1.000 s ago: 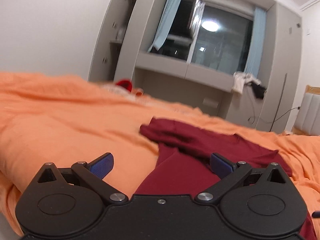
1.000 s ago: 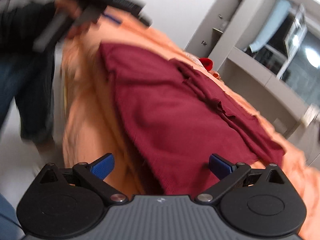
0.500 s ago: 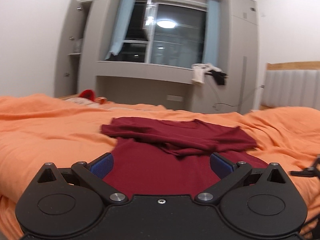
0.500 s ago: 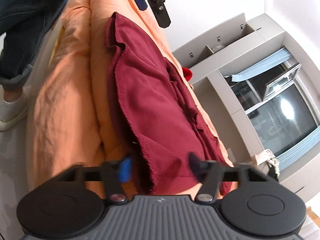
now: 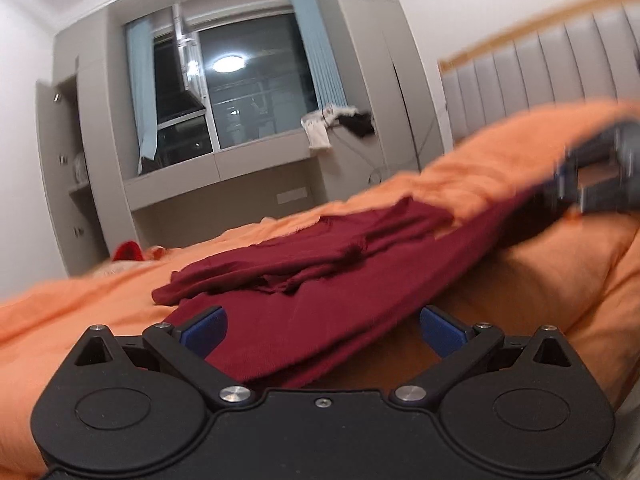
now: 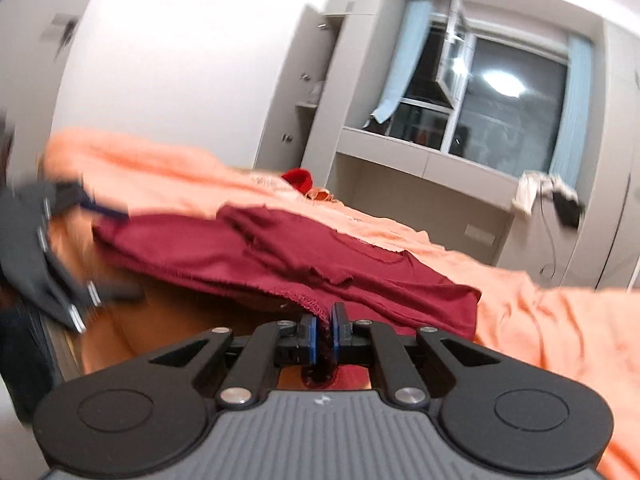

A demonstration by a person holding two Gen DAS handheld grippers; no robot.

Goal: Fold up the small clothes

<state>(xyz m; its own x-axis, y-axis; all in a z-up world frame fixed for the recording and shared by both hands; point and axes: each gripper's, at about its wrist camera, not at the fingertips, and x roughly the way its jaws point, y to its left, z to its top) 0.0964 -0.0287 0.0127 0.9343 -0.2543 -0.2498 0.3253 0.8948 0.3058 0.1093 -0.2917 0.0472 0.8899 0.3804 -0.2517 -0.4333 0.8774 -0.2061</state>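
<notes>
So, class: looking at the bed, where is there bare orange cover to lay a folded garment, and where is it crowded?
Free: the orange cover left of the maroon shirt, up to the red item near the cabinet; also the stretch right of the shirt, toward the window wall. Crowded: the near edge, where the right claw pinches the shirt's hem and the left claw hovers open.

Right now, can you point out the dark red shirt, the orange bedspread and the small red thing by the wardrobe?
dark red shirt (image 5: 304, 320): left wrist view, on its flat body panel.
orange bedspread (image 6: 560, 320): right wrist view, on a bare wrinkled stretch.
small red thing (image 6: 297, 179): right wrist view, on its top; too small to identify.
</notes>
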